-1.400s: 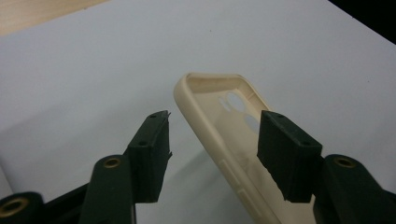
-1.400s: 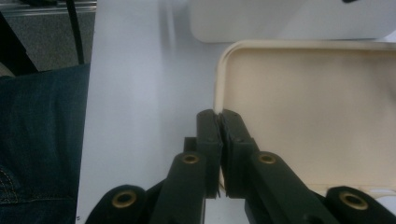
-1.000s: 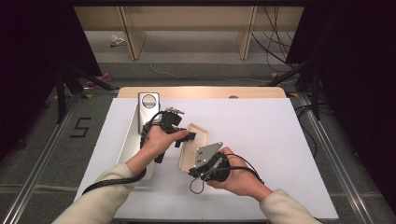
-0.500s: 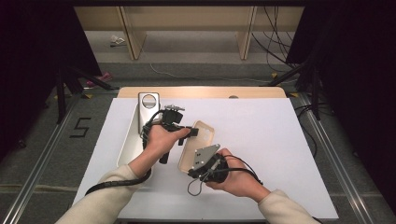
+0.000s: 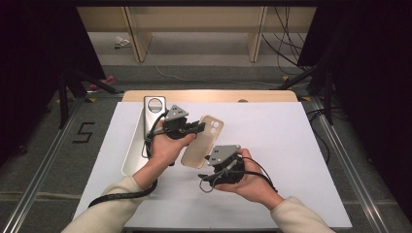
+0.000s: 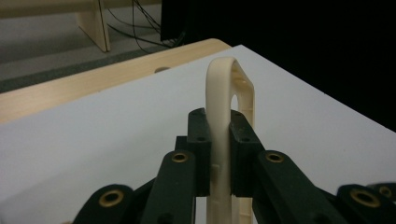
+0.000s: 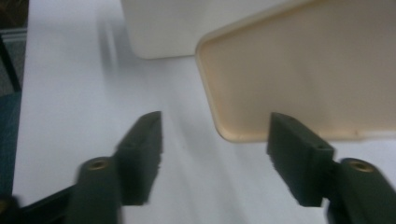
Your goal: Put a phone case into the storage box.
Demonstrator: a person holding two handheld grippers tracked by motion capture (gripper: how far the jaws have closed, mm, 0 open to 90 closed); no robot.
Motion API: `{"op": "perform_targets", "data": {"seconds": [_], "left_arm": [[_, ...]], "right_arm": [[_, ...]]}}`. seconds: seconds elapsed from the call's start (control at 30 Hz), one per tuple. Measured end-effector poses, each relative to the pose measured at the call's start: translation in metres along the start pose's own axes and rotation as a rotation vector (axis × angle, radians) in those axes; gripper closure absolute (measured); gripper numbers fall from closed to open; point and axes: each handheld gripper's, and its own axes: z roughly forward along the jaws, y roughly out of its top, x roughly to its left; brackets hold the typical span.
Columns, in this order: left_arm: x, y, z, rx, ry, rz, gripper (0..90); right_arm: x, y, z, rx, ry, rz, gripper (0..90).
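One case, one phone, two grippers.
Left gripper [image 5: 195, 127] clamped on edge of the beige case [image 5: 203, 141], holding it above the white table [image 5: 291, 145]. Right gripper [image 7: 215, 140] has just been opening, nothing gripped, case corner just ahead. Phone [image 5: 144, 135] lies near the table's left edge.

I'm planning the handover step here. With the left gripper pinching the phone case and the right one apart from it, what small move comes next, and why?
Probably draw the right gripper back: its jaws have just been opening and stand off the phone case, which the left gripper alone clamps by its edge above the table.
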Motion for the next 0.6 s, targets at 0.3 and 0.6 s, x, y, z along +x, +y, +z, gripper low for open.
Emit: {"op": "perform_targets", "data": {"seconds": [0.3, 0.6], "left_arm": [[0.012, -0.003, -0.015, -0.076, 0.006, -0.023, 81.1], [0.022, -0.004, -0.028, -0.129, 0.014, -0.039, 81.0]], "right_arm": [[-0.011, -0.011, -0.009, -0.059, -0.050, 0.085, 22.9], [-0.019, -0.021, -0.018, -0.091, -0.074, 0.149, 18.9]]}}
